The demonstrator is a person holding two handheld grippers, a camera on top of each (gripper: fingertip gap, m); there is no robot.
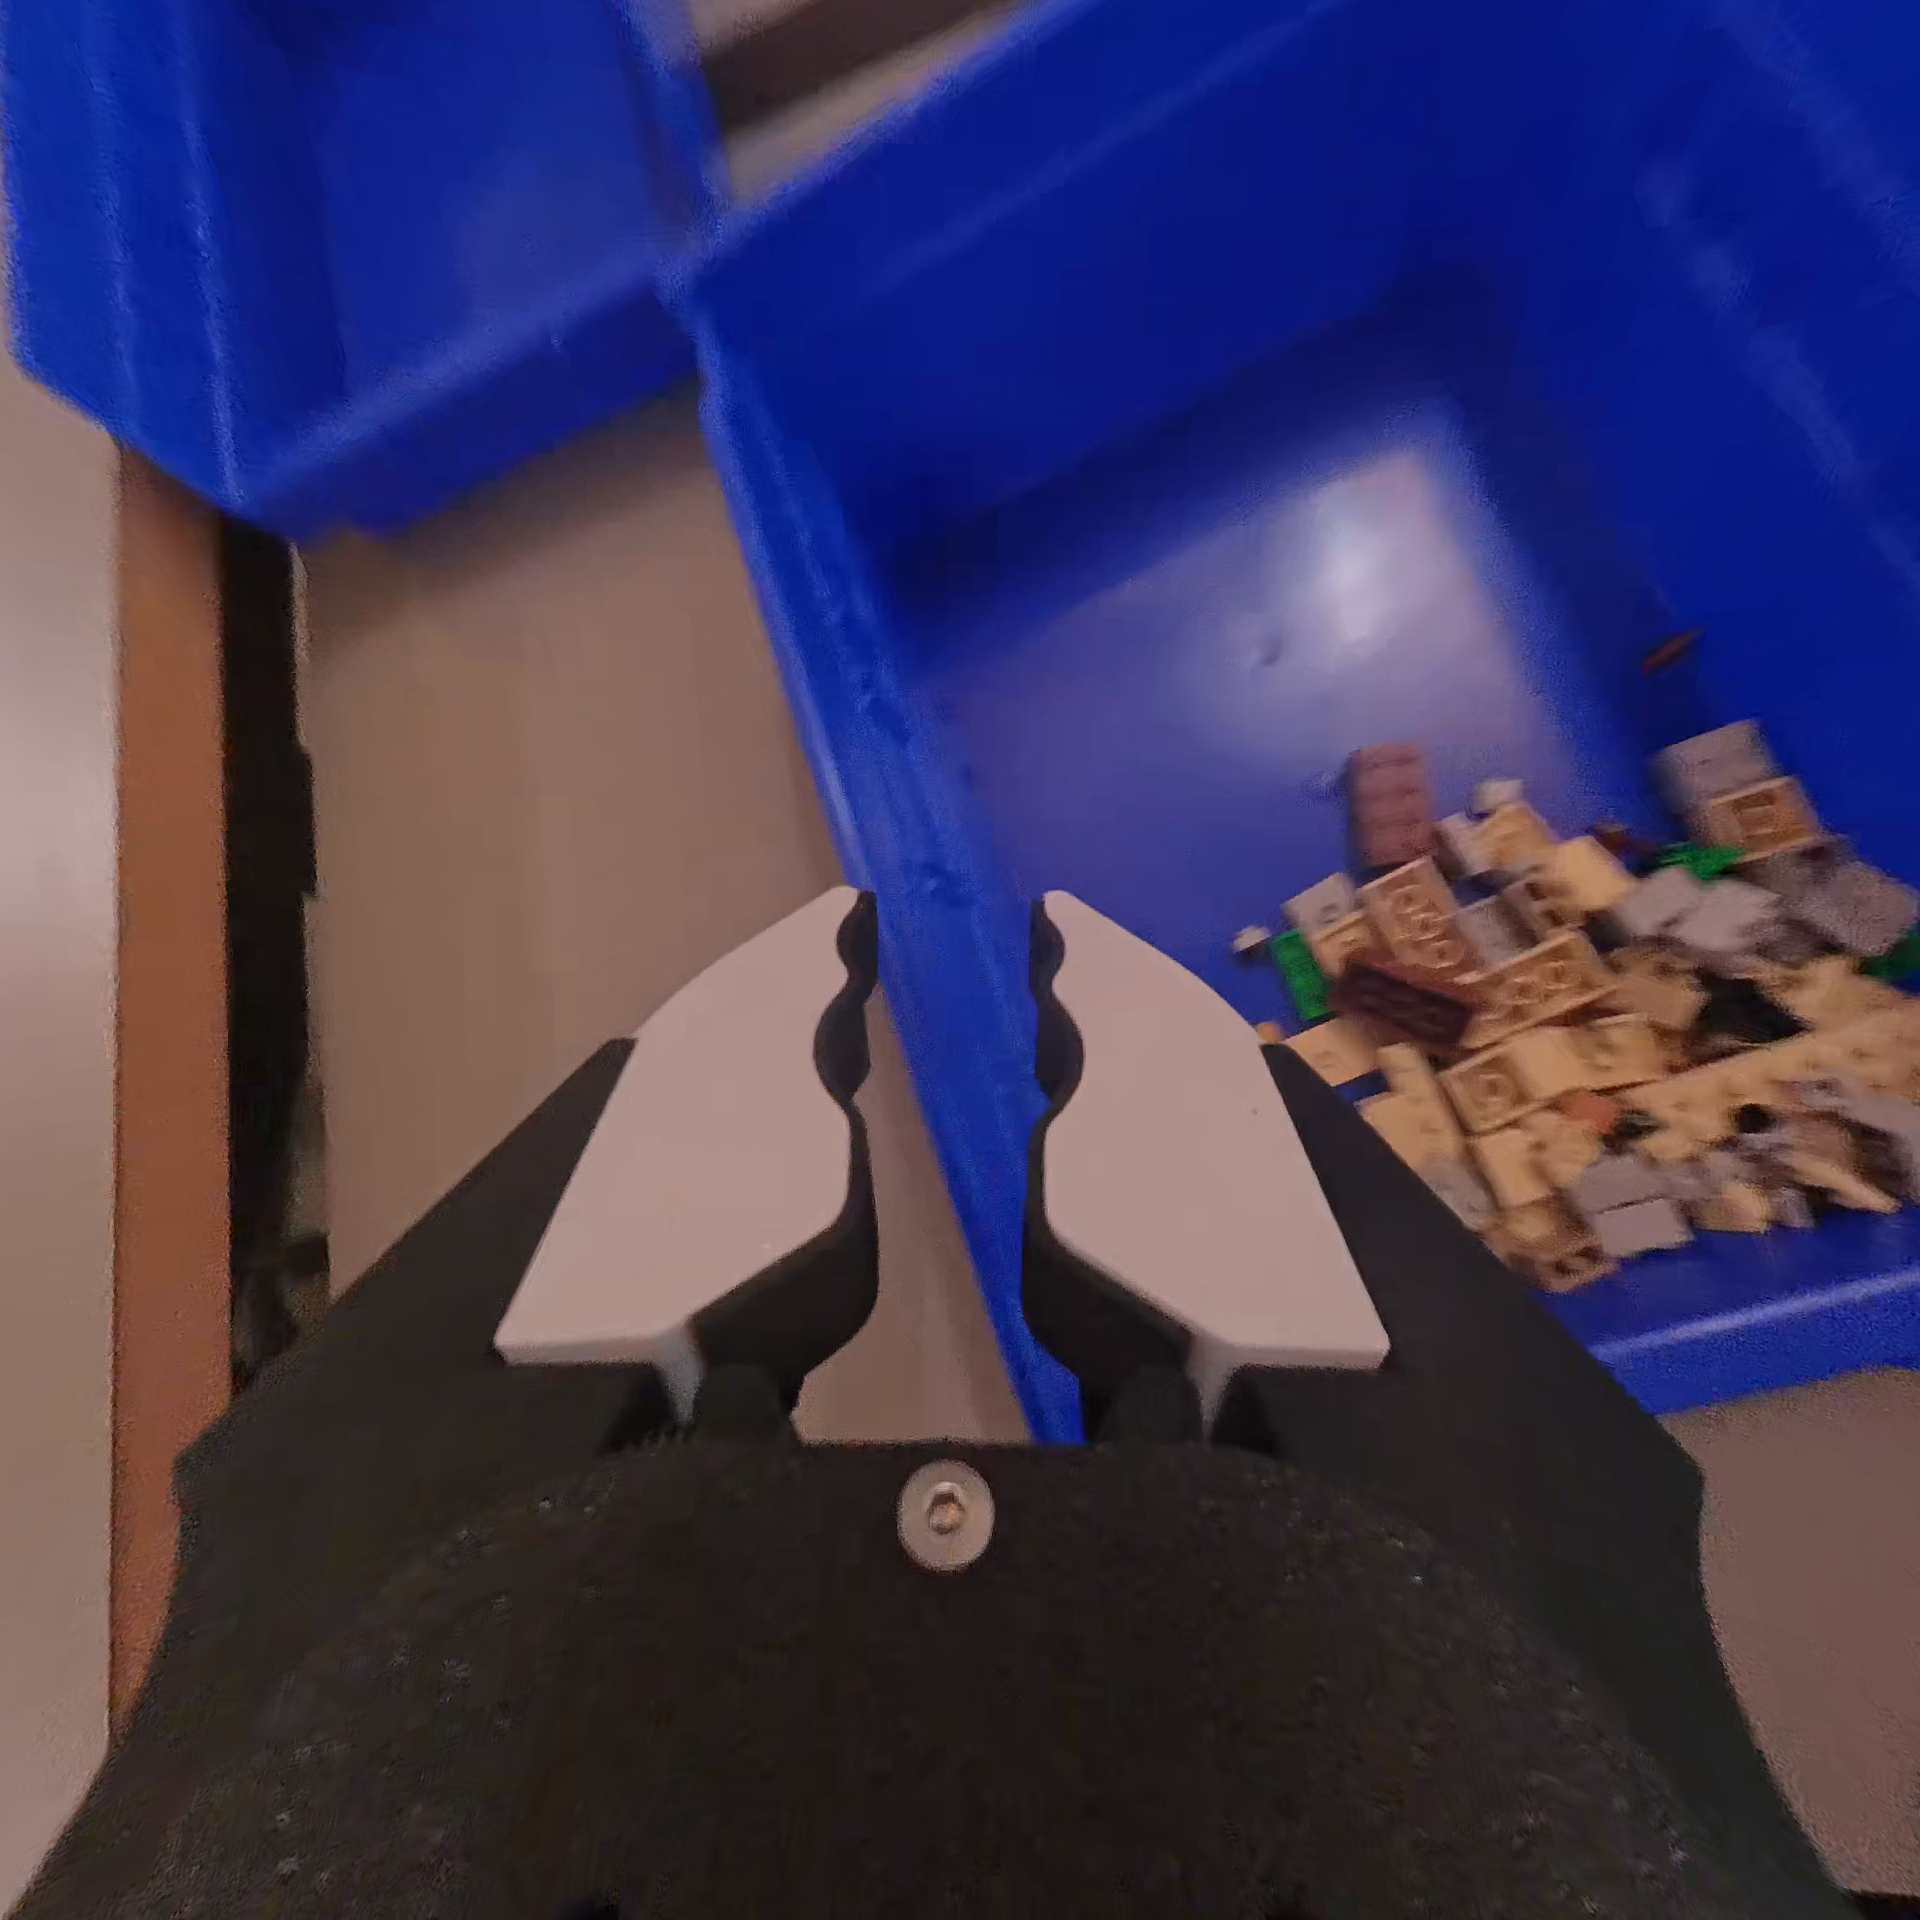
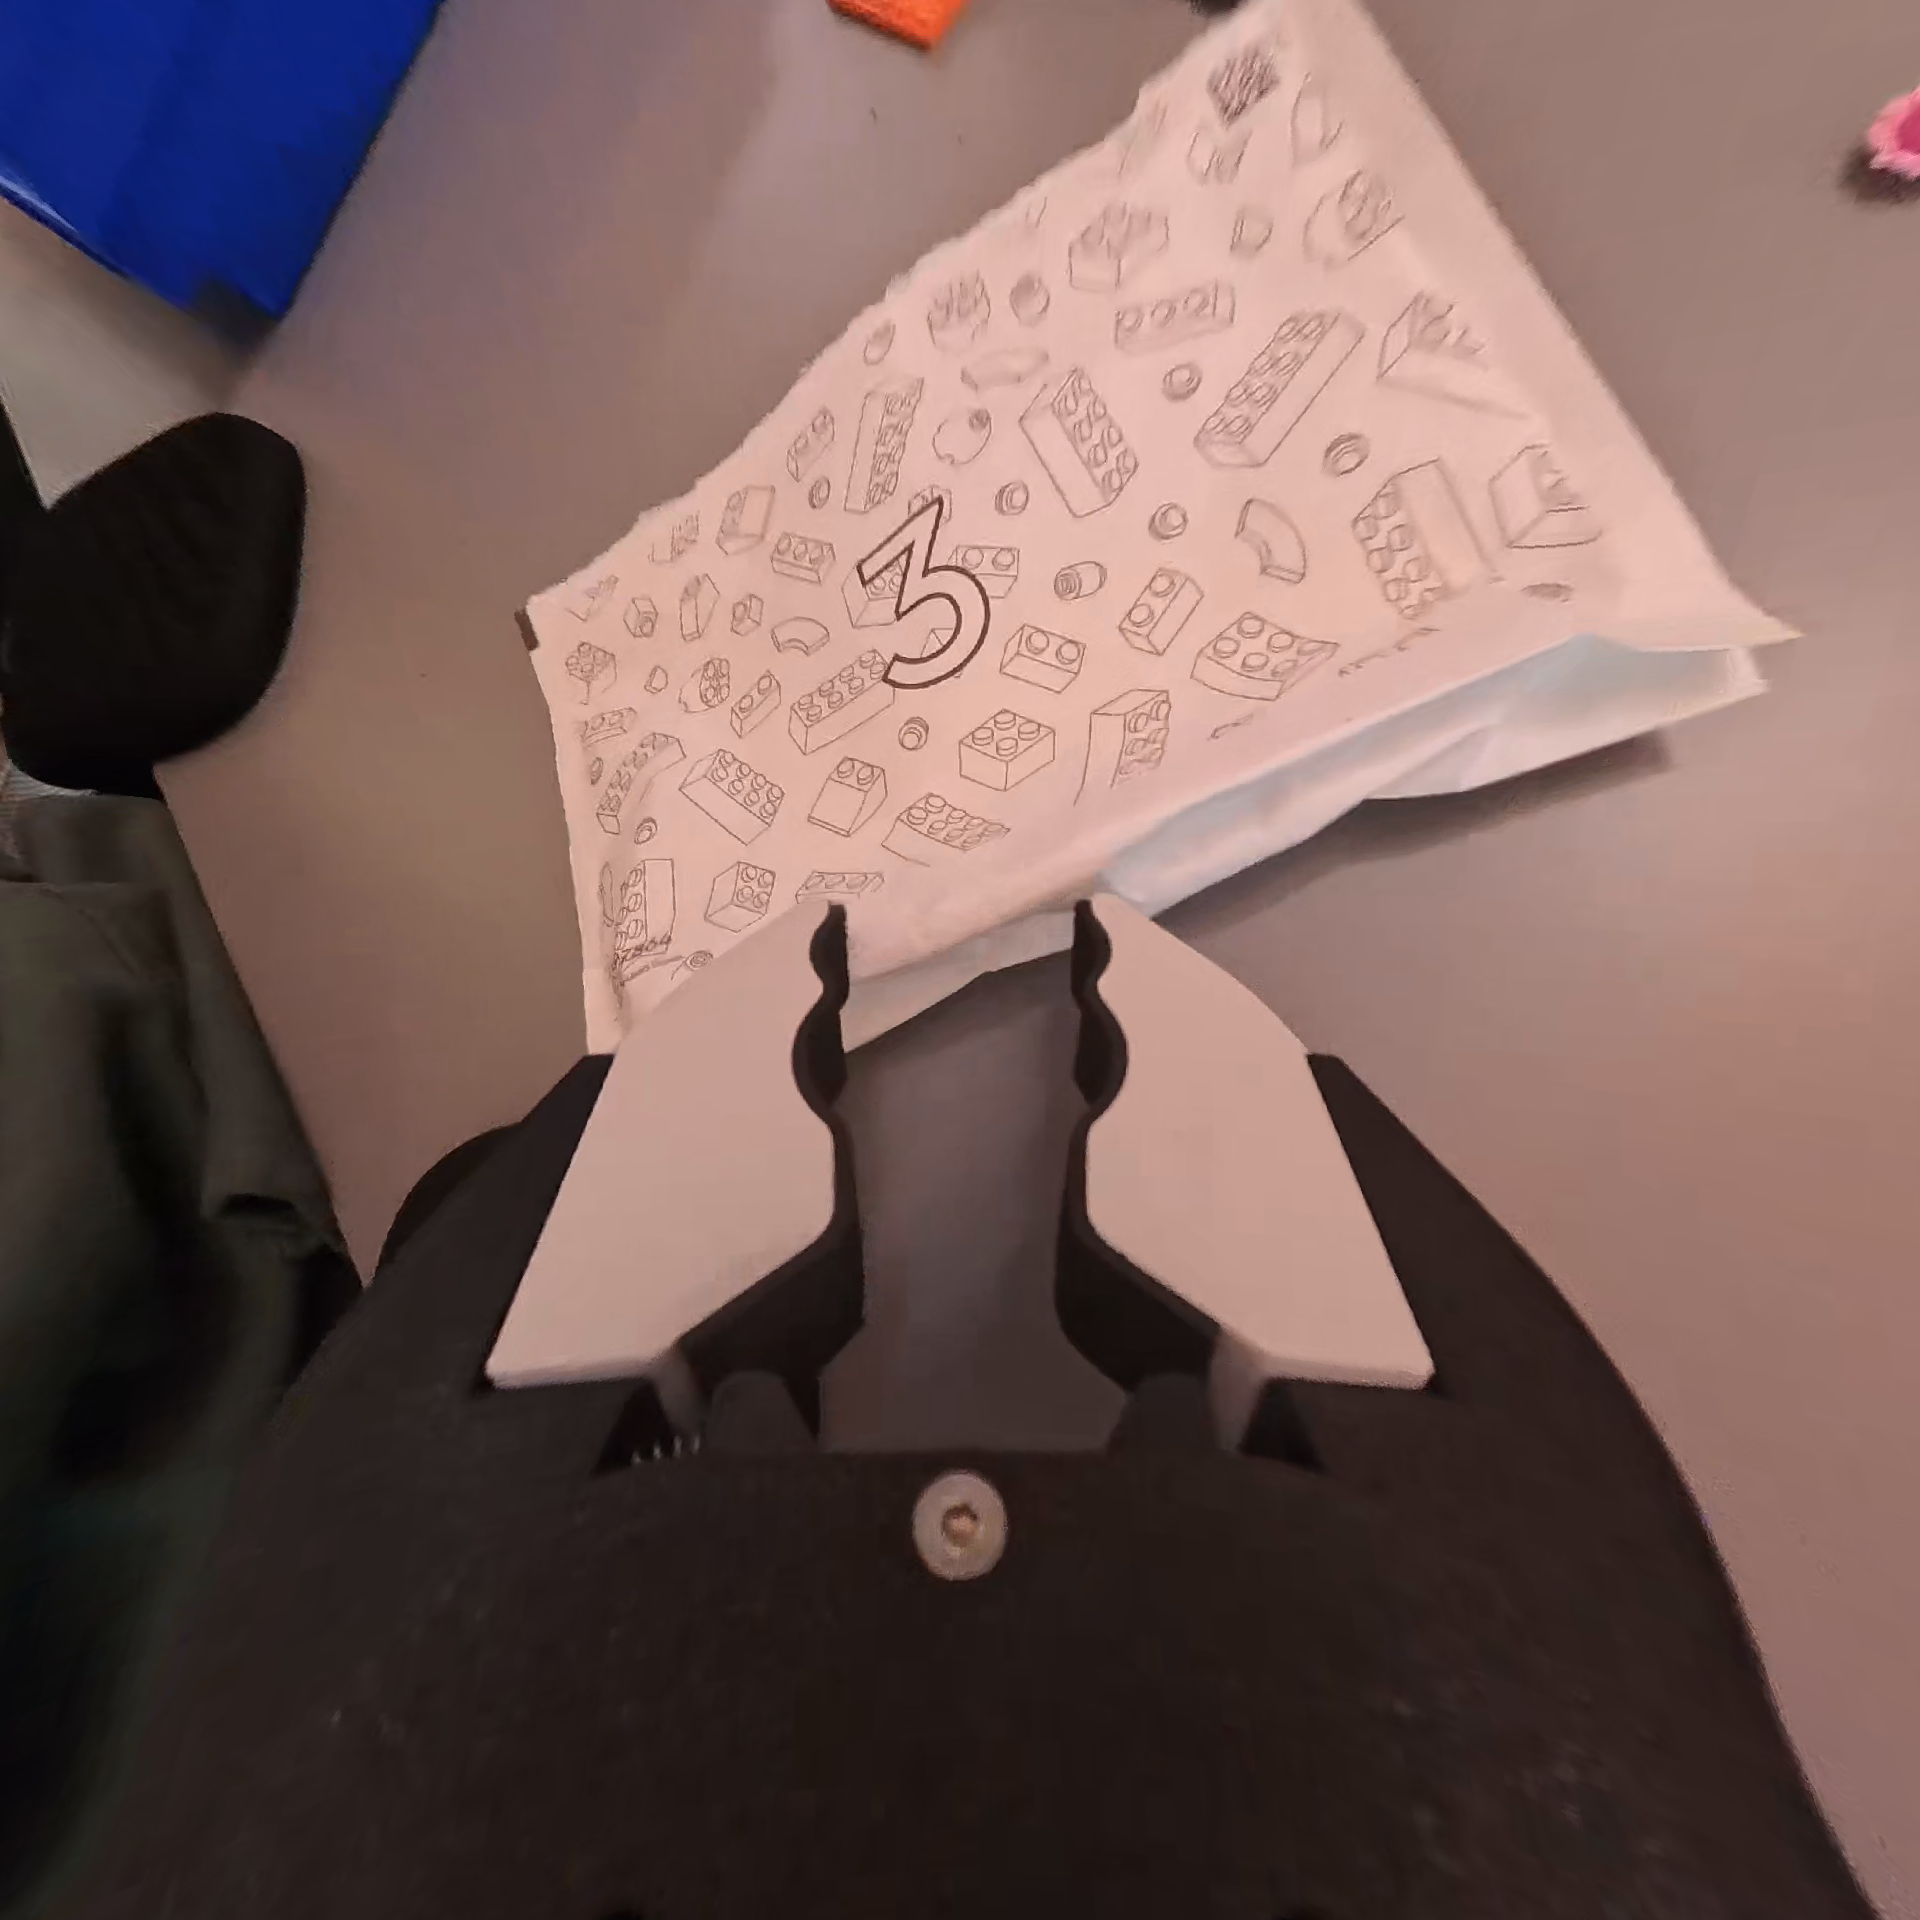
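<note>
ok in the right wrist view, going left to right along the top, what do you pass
blue bin → orange piece → white paper bag → pink thing

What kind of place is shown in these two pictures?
Probably a hobby or work table for sorting toy building bricks. A blue plastic bin holds a pile of small tan and grey bricks, and a white paper bag printed with brick drawings lies on the grey tabletop.
</note>
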